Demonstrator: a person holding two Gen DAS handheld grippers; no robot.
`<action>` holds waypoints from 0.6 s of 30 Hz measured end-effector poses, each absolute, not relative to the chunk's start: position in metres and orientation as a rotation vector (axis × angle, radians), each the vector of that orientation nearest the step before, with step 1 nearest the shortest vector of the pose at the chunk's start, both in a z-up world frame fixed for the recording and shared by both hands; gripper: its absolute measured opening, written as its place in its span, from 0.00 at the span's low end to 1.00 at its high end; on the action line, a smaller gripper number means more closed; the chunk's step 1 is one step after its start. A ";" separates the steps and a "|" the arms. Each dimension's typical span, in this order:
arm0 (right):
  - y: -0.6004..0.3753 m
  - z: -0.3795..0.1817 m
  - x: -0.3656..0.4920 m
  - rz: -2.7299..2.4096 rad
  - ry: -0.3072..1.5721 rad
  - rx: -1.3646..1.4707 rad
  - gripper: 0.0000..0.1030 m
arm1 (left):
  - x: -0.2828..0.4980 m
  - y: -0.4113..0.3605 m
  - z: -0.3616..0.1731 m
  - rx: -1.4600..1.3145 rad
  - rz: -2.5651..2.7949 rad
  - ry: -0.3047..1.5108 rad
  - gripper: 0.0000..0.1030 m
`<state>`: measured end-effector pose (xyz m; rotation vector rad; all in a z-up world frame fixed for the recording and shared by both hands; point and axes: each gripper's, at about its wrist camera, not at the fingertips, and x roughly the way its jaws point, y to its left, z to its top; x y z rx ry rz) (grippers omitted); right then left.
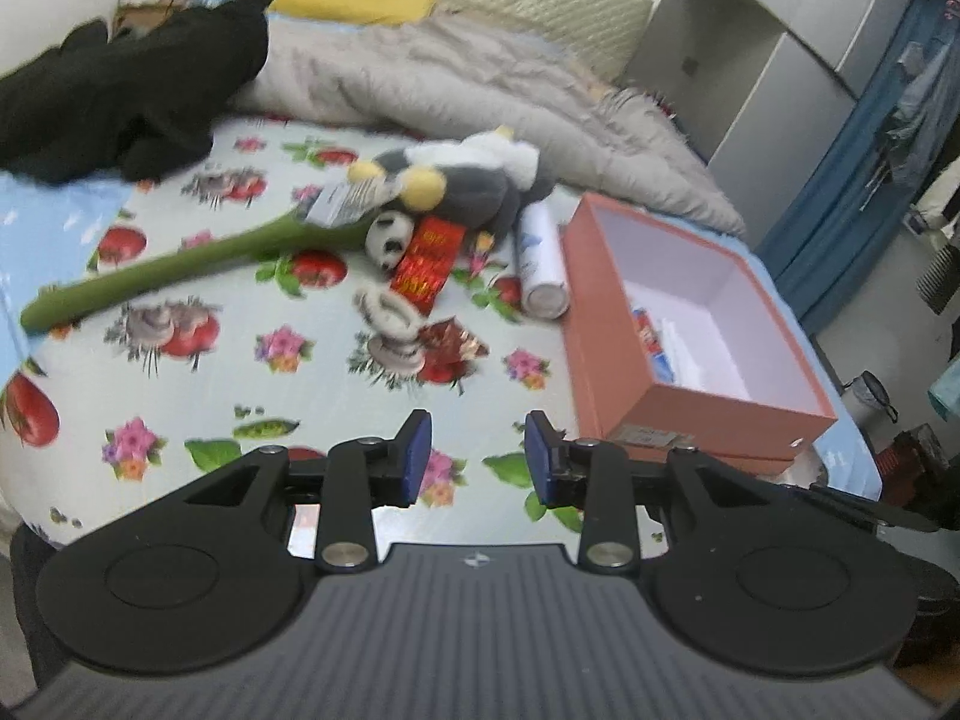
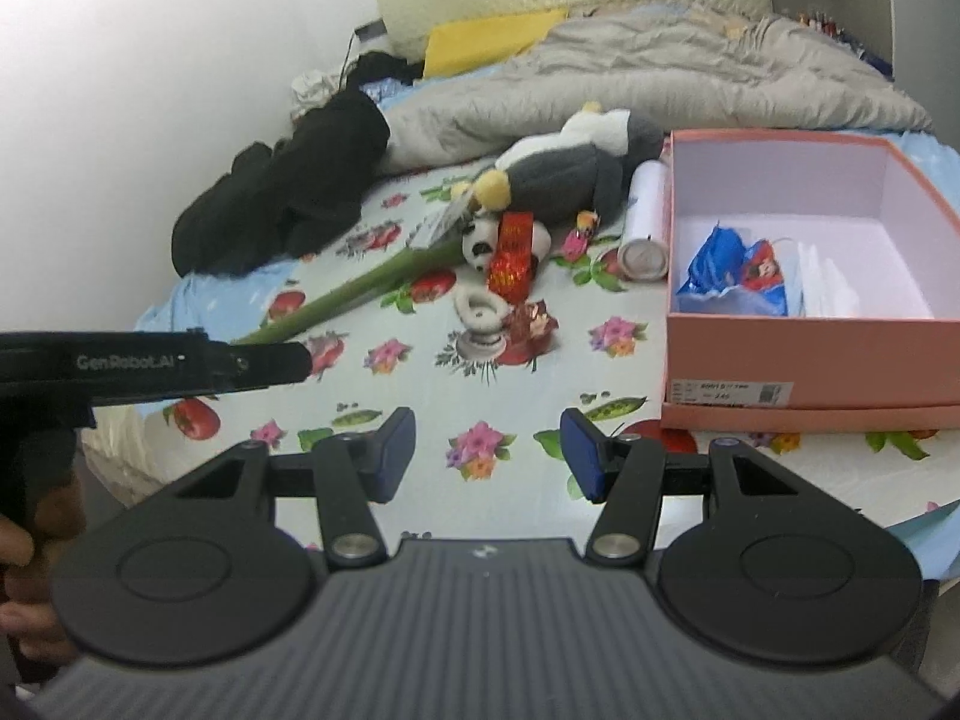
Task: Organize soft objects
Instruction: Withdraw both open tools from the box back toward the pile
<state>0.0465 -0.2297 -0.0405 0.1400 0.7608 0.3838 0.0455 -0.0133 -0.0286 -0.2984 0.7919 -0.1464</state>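
Two grippers: left gripper (image 1: 477, 459) and right gripper (image 2: 487, 456), both with blue pads apart, nothing between them, hovering over near edge of bed with fruit-and-flower printed sheet (image 1: 198, 372).
Soft targets: grey-and-white plush toy with yellow feet (image 1: 462, 177), small black-and-white panda plush (image 1: 389, 238), long green plush stem (image 1: 168, 267); piled mid-bed, touching one another, well ahead of both grippers.
Container: open salmon-pink cardboard box with white lining (image 2: 804, 348) at right edge of bed; blue printed item (image 2: 732, 273) already inside.
Non-soft clutter: red-and-gold foil packet (image 1: 429, 264) leaning on panda; white spray can (image 1: 540, 264) lying between plush pile and box; pale ring-shaped clip (image 1: 390, 324) near packet.
Other textiles: black garment (image 1: 132, 96) at far left corner, grey quilt (image 1: 480, 78) along far edge; probably not targets, cannot tell.
Stage, by judgement: approach, no grasp yet.
Risk 1: pinch on panda could drag packet along; the two touch.
Risk 2: pulling stem may topple grey plush; paper tag (image 1: 336, 204) overlaps both.
Risk 3: sweep toward box may roll can off right edge.
Risk 4: left view blurred, aim may drift.
Risk 5: grippers close side by side; collision if both go for pile.
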 end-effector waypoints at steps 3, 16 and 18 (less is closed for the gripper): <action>-0.227 -0.046 0.055 0.380 0.781 0.136 0.55 | 0.058 -0.011 -0.041 -0.306 -0.136 0.824 0.38; -0.205 -0.063 0.117 0.391 0.843 0.105 0.55 | 0.139 0.010 -0.083 -0.330 -0.096 0.913 0.38; -0.200 -0.067 0.130 0.395 0.851 0.100 0.55 | 0.154 0.012 -0.090 -0.331 -0.091 0.926 0.38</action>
